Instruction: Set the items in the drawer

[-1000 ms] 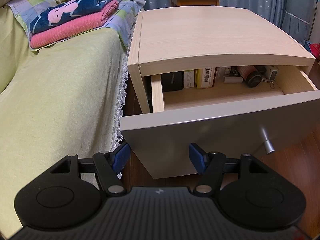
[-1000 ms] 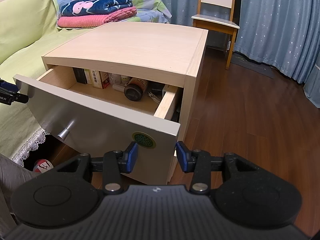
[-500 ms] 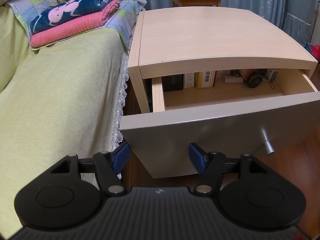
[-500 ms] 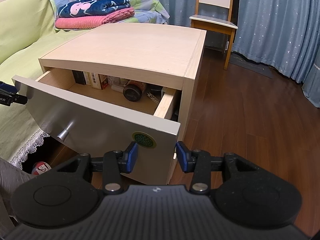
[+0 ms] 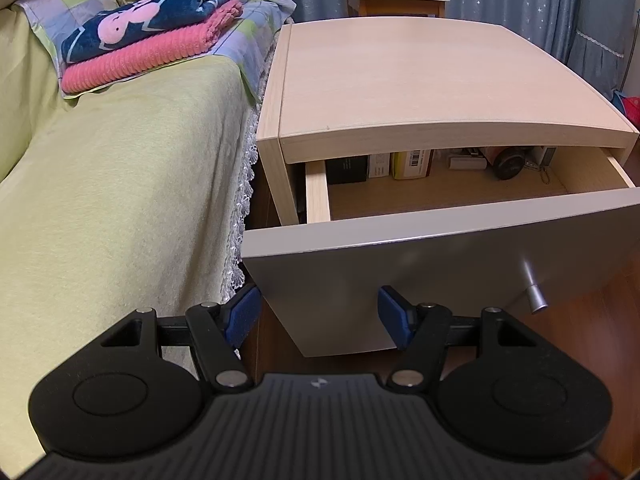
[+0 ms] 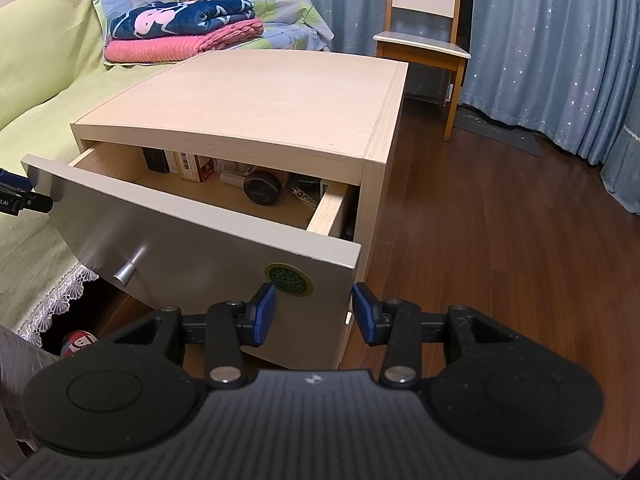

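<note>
A pale wood nightstand has its grey-fronted drawer pulled out, a metal knob on the front. Inside at the back stand a black box, small cartons and a dark round jar. My left gripper is open and holds nothing, in front of the drawer's left corner. My right gripper is open and holds nothing, at the drawer's right corner. The left gripper's tip shows at the right wrist view's left edge.
A bed with a yellow-green cover stands against the nightstand's left side, folded pink and navy blankets on it. A wooden chair and blue curtains are behind. Brown wood floor lies to the right.
Both grippers have drifted slightly; the nightstand sits a little lower in each view. Jaws have stayed open and the drawer has not moved.
</note>
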Motion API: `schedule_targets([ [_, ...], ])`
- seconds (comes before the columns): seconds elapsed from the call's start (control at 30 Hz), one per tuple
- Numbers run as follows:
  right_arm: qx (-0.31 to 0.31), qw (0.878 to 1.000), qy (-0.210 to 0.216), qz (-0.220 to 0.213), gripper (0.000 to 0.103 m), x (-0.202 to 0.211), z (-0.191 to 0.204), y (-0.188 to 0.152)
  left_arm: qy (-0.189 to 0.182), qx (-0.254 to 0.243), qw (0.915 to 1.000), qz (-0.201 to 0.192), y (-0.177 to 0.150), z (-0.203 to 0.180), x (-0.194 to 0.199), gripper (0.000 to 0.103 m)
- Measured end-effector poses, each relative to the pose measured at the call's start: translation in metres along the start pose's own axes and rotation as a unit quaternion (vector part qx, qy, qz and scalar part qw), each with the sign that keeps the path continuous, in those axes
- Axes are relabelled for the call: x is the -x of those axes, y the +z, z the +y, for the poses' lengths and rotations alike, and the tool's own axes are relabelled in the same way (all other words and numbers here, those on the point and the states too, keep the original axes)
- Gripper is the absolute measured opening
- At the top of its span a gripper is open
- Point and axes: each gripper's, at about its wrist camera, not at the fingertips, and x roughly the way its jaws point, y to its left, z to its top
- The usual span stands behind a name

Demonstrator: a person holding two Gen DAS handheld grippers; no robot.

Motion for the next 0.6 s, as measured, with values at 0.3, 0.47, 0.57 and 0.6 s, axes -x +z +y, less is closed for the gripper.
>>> schedule_targets([
  [0.3,-0.002,1.000,-0.002,-0.002,0.038,-0.0008,0.0014,-0.0013,-0.001,0.000,1.0000,-0.001,0.0024,0.0008,-0.0014,0.066],
  [0.47,-0.003,1.000,-0.003,-0.003,0.038,-0.0013,0.0021,-0.0020,0.000,0.002,1.0000,-0.001,0.0041,0.0005,-0.0022,0.066],
  [0.57,-0.004,1.000,-0.004,-0.004,0.038,-0.0016,0.0026,-0.0024,0.001,0.003,1.0000,-0.001,0.0058,0.0004,-0.0028,0.066],
  [0.6,-0.004,1.000,-0.004,-0.004,0.038,-0.0017,0.0027,-0.0026,0.001,0.004,1.0000,-0.001,0.0066,0.0004,-0.0031,0.066],
])
